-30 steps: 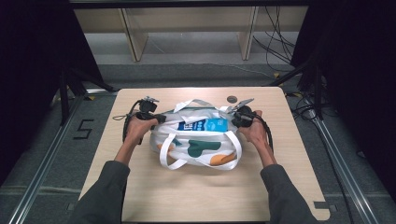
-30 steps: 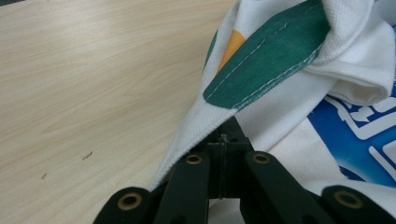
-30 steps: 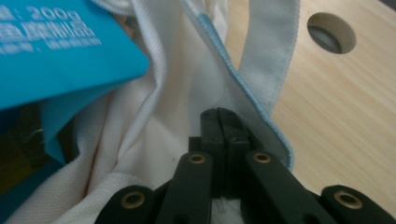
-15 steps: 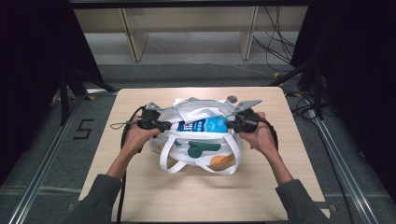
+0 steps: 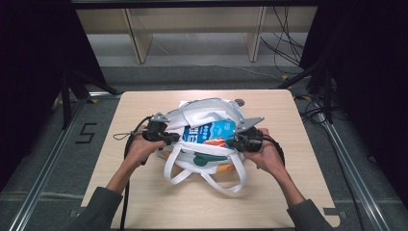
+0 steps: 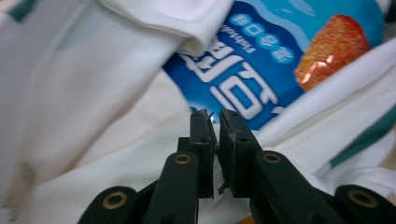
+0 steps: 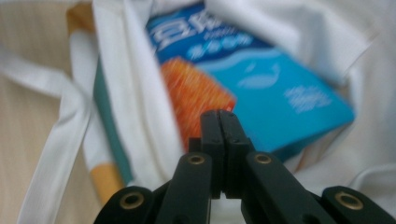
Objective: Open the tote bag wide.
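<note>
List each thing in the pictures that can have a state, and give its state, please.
White tote bag: lying on the table, mouth open, handles loose toward the person.
Blue snack packet: partly inside the bag, sticking out of its mouth.
Left gripper: at the bag's left edge, jaws nearly shut with a thin gap.
Right gripper: at the bag's right edge, jaws shut.

The tote bag (image 5: pixel 207 113) is soft white cloth, matt and creased, with woven cloth straps (image 5: pixel 202 179). Inside it, the blue snack packet (image 6: pixel 261 70) is glossy printed plastic that catches highlights. The table (image 5: pixel 298 144) is pale, smooth, matt wood. Each gripper's 2 jaws are matt black plastic with brass-coloured rivets.
</note>
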Tool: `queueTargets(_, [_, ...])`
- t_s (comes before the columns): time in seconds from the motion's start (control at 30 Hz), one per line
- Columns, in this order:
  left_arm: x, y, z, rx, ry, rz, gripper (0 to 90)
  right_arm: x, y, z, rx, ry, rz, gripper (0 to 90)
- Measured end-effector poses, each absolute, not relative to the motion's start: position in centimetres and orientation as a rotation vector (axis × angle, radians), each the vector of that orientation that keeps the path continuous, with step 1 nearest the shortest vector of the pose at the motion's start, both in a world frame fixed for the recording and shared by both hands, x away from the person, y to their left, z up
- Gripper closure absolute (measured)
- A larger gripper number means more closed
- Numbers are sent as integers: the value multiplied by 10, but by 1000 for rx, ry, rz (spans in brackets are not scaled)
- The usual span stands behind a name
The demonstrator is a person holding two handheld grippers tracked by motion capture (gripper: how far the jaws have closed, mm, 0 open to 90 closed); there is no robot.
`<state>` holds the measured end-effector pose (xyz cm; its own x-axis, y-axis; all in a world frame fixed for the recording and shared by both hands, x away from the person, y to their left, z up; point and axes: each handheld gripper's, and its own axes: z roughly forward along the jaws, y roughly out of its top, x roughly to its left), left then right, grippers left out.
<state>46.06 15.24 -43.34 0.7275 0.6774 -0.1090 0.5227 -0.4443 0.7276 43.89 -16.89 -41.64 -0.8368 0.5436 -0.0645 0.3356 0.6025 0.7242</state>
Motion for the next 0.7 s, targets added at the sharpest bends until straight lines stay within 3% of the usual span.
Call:
queueTargets(0.17, [442, 150, -434, 2215, 818, 222, 843, 477, -154, -406, 779, 2468, 1087, 900])
queueTargets(0.4, [422, 153, -453, 2216, 782, 118, 841, 541, -132, -426, 888, 2479, 933, 900])
queueTargets(0.6, [413, 156, -467, 2245, 769, 73, 849, 570, -117, -452, 940, 2506, 695, 900])
queueTargets(0.7, [410, 158, -462, 2219, 761, 80, 821, 573, -115, -447, 948, 2525, 700, 900])
